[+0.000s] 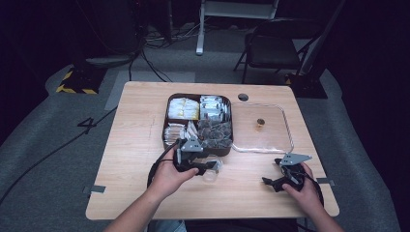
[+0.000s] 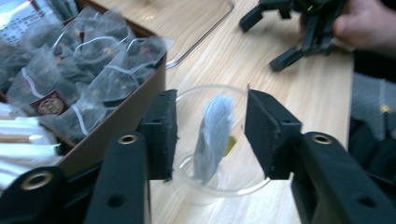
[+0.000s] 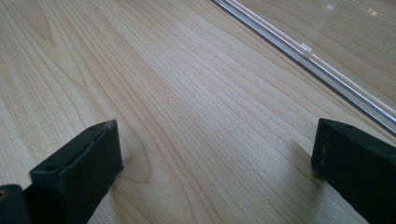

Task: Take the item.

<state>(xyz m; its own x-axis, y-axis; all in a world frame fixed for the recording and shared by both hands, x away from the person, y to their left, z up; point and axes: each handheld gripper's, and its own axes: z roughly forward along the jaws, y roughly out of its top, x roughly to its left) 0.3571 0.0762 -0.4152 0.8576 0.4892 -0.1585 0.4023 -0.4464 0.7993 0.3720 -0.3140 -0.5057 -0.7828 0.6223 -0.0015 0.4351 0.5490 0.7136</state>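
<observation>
My left gripper (image 1: 211,166) (image 2: 210,95) hovers over a clear plastic cup (image 1: 212,173) (image 2: 233,184) that stands on the table just in front of the brown box (image 1: 165,130). A grey pyramid tea bag (image 2: 212,135) hangs upright in the cup, between the jaws. The jaws stand apart and neither pad presses on the bag. At the front right my right gripper (image 1: 271,171) (image 3: 217,126) rests low over bare wood, open wide with nothing between its fingers. It is also in the left gripper view as the right gripper (image 2: 299,28).
The brown box has compartments of dark tea bags (image 1: 215,131) (image 2: 93,60), white packets (image 1: 212,105) and yellow packets (image 1: 183,108). A clear tray (image 1: 285,125) (image 3: 327,70) lies to its right with a small brown object (image 1: 260,123) in it. A folding chair (image 1: 273,48) stands beyond the table.
</observation>
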